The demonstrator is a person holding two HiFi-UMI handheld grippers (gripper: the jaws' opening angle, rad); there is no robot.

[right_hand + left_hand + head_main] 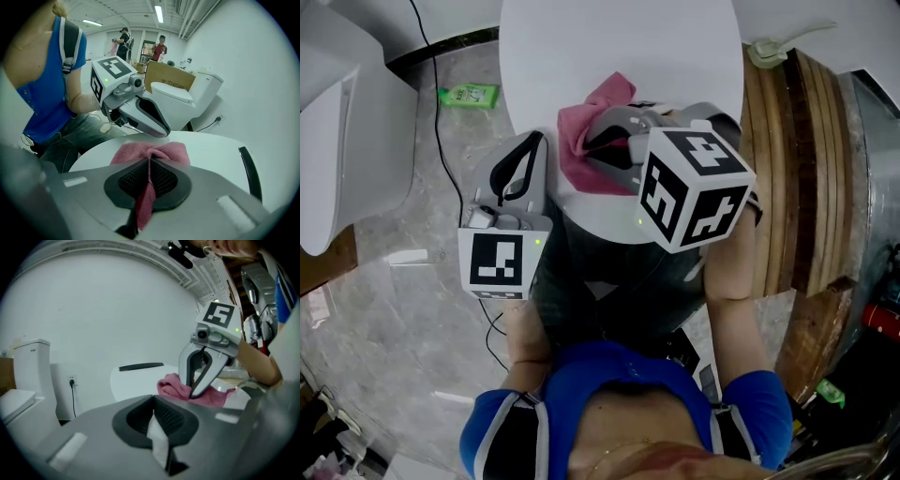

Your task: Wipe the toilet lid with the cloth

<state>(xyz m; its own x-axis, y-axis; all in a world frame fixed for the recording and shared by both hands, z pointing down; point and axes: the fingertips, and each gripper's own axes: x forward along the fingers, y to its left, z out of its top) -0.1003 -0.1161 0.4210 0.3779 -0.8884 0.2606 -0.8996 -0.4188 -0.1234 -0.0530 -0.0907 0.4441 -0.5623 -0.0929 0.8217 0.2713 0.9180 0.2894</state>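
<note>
In the upper centre of the head view, the right tongs (149, 159) are clamped on the pink cloth (581, 127) lying on the white toilet lid (619, 42), while the left tongs (153, 399), pressed together, hang beside the lid's left edge.

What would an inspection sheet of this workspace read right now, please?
Surface: white toilet lid, closed, no marks seen.
Job's things: pink cloth, bunched on the near part of the lid.
Clutter: green packet on the floor.
Tools: right tool shut on the cloth; left tool at the lid's left edge, jaws together, with a white sliver between them that cannot be identified.
Cables: black cable trailing over the floor left of the lid.
Surroundings: second toilet on the left, wooden boards on the right.
</note>
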